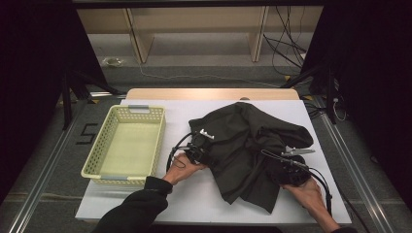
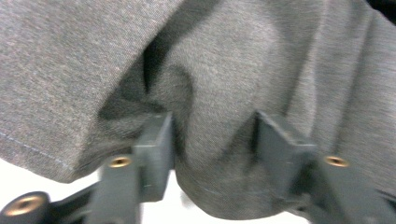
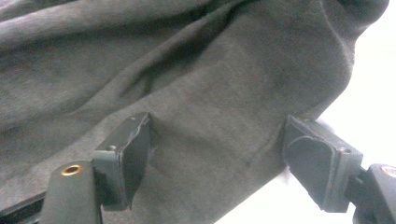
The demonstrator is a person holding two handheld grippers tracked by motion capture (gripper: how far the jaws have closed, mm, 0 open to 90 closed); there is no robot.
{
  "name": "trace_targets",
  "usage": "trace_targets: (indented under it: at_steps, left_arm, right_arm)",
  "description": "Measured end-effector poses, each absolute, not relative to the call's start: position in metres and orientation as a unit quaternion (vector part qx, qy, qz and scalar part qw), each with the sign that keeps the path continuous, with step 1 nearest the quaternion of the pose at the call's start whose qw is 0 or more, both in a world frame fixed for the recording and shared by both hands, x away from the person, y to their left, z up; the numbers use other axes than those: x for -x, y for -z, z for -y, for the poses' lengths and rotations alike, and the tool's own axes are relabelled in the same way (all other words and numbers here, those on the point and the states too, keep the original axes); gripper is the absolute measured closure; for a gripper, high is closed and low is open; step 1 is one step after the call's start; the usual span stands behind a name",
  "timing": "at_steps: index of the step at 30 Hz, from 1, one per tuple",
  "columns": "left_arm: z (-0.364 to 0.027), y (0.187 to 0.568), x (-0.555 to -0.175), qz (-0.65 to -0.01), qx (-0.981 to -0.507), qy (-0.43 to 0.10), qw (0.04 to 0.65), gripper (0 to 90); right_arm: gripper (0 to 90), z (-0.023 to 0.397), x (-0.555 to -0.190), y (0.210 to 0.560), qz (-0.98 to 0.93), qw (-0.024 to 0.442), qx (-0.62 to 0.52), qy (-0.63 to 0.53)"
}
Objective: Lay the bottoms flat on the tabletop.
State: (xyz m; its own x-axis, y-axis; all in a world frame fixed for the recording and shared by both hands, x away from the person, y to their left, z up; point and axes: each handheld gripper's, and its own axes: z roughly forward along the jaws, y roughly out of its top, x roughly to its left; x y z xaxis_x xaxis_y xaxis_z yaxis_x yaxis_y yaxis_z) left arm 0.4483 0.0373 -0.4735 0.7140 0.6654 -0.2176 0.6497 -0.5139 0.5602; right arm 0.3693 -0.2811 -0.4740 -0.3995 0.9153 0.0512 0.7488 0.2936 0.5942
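A dark grey garment lies crumpled on the white table. My left gripper is at the garment's left edge, held by a hand in a black sleeve. In the left gripper view a hemmed fold of the garment is bunched between the half-closed jaws of the left gripper, and both pads touch it. My right gripper rests on the garment's right part. In the right gripper view the jaws of the right gripper stand wide apart over the cloth near its edge.
A pale yellow plastic basket stands empty on the table's left side. Bare white table shows in front of the garment and at the far right. Cables trail from both grippers. Dark floor and shelving lie beyond the table.
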Motion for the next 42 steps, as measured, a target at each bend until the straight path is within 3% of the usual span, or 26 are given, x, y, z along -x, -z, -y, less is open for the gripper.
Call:
trace_targets:
  at_steps: [4,8,19,34,37,42]
  left_arm:
    - [-0.035,0.474,-0.446,-0.368,-0.874,-0.002,0.317,71.7]
    - [-0.033,0.471,-0.443,-0.357,-0.88,-0.004,0.314,78.8]
    - [-0.03,0.465,-0.435,-0.345,-0.885,0.001,0.314,80.5]
    - [-0.027,0.459,-0.425,-0.336,-0.888,0.018,0.314,80.6]
    - [-0.026,0.458,-0.422,-0.332,-0.889,0.022,0.315,80.6]
    - [-0.028,0.457,-0.42,-0.332,-0.888,0.032,0.316,80.5]
  right_arm:
    - [25.5,0.282,-0.373,0.475,-0.786,0.15,-0.537,-0.268]
    - [25.4,0.284,-0.373,0.474,-0.778,0.151,-0.547,-0.268]
    - [25.8,0.291,-0.373,0.469,-0.768,0.168,-0.558,-0.267]
    - [29.5,0.293,-0.374,0.474,-0.771,0.144,-0.562,-0.264]
    - [41.5,0.292,-0.373,0.474,-0.775,0.148,-0.554,-0.266]
    - [76.1,0.292,-0.372,0.472,-0.776,0.158,-0.553,-0.26]
